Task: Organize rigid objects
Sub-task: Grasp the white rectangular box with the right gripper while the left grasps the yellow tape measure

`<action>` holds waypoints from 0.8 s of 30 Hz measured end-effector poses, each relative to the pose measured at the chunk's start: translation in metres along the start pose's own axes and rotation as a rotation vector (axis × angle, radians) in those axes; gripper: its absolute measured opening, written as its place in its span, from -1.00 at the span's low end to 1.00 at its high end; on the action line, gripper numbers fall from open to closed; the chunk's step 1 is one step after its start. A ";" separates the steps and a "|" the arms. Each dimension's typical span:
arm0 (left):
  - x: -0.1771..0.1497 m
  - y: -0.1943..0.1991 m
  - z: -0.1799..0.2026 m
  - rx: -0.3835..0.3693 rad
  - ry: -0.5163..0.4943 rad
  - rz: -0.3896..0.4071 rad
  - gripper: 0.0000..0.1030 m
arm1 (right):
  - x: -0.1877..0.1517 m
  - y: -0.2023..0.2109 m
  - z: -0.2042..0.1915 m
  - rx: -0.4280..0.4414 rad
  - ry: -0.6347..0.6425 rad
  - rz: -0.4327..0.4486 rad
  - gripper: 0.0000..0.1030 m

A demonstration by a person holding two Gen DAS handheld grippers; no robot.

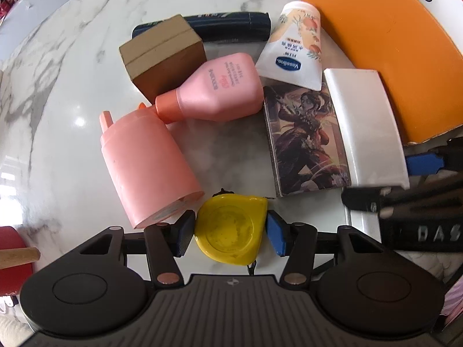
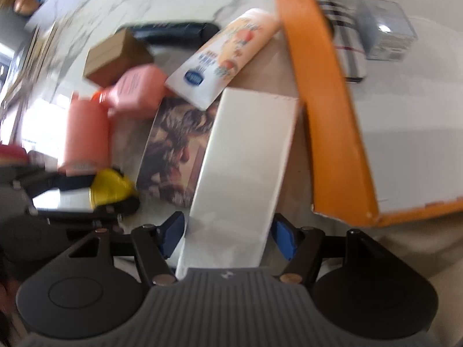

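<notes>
1. Yellow tape measure (image 1: 230, 232) sits between the blue pads of the left claw (image 1: 230, 231); both pads press its sides, so the claw is clamped on it, low over the marble table (image 1: 72, 86).
2. White box (image 2: 246, 156) runs lengthwise between the fingers of the right claw (image 2: 228, 235). The pads flank its near end, but the view is blurred, and I cannot tell whether they touch it.
3. Just left of the white box lies a picture box (image 1: 303, 141), flat on the table, the two side by side and seemingly touching.
4. A white tube (image 1: 295, 49) lies with its crimped end over the far edge of the picture box, cap pointing away.
5. A pink bottle (image 1: 220, 86) lies on its side left of the picture box, its orange cap (image 1: 169, 107) toward a larger salmon bottle (image 1: 144, 162), also lying down, whose base is next to the tape measure.
6. Behind the pink bottle stands a brown box (image 1: 162, 57), and behind that lies a dark tube (image 1: 225, 26).
7. An orange tray (image 2: 318, 86) stands to the right of the white box, close against it. Inside, a plaid item (image 2: 347, 46) and a clear box (image 2: 385, 29) rest on its pale floor.
8. From the left wrist view the right claw shows at the right edge, at the near end of the white box.
</notes>
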State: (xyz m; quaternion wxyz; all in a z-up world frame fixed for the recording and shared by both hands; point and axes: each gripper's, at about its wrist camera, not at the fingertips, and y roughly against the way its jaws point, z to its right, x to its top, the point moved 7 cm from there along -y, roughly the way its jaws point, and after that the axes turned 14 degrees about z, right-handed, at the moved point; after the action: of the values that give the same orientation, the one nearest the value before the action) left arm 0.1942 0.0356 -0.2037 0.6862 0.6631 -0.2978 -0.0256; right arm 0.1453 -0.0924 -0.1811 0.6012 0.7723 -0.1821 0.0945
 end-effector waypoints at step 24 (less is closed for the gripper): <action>-0.004 0.001 0.004 0.021 -0.013 0.023 0.15 | 0.003 -0.001 -0.001 -0.026 0.051 0.004 0.26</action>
State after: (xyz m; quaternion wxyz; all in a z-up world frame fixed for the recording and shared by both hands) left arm 0.1882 0.0337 -0.2044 0.6776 0.6666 -0.3102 -0.0191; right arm 0.1480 -0.0922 -0.1806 0.6156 0.7612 -0.1696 0.1129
